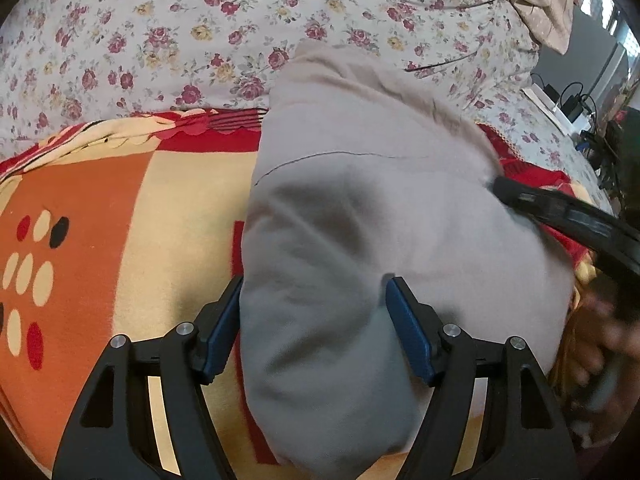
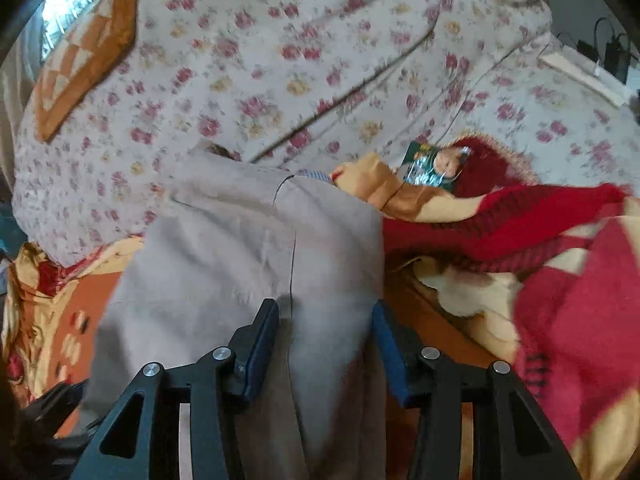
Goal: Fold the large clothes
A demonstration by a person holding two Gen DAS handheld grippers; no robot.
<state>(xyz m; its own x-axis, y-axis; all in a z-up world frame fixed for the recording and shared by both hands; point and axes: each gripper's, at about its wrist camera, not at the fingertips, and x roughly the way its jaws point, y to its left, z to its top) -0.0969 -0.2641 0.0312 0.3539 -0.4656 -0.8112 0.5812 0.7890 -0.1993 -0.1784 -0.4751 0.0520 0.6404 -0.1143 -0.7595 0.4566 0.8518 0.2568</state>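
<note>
Folding stage, as I judge it: the grey garment [image 1: 360,216] lies doubled on the patterned blanket [image 1: 120,220], near the floral quilt [image 1: 160,20]. My left gripper [image 1: 314,320] straddles its near edge, jaws spread, pinching nothing. My right gripper [image 2: 326,344] likewise stands spread, empty. Next I need a fresh edge grip.

The left gripper [image 1: 314,300] pointed steeply downward, its blue-padded jaws spread wide apart and not pressing on anything. The right gripper [image 2: 326,320] also tilted downward, jaws parted and clamping nothing. In the left wrist view, a blurred hand [image 1: 600,344] showed at the right edge.
</note>
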